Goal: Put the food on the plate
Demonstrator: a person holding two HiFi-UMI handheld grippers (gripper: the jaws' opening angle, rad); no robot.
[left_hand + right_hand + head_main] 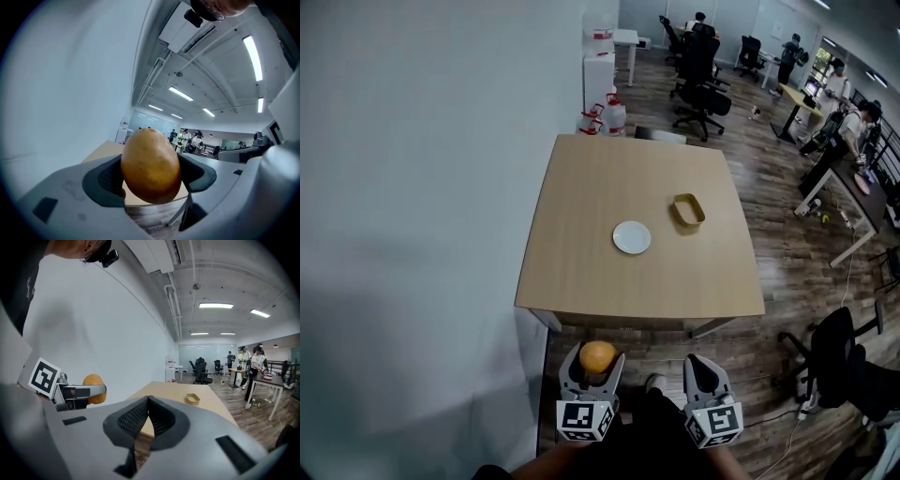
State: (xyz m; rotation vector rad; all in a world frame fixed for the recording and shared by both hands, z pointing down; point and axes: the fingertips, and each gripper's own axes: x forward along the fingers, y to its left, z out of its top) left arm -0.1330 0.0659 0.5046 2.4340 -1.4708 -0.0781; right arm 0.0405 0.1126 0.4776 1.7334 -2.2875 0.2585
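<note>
My left gripper is shut on an orange-yellow round fruit, held in front of the table's near edge; in the left gripper view the fruit fills the gap between the dark pads. The right gripper hangs beside it, shut and holding nothing, its pads meeting. From the right gripper view I see the left gripper with the fruit at the left. A small white plate lies near the middle of the wooden table, well ahead of both grippers.
A yellow rectangular dish stands right of the plate, also seen far off as the dish. A white wall runs along the left. Office chairs, desks and people stand beyond the table; another chair is at the right.
</note>
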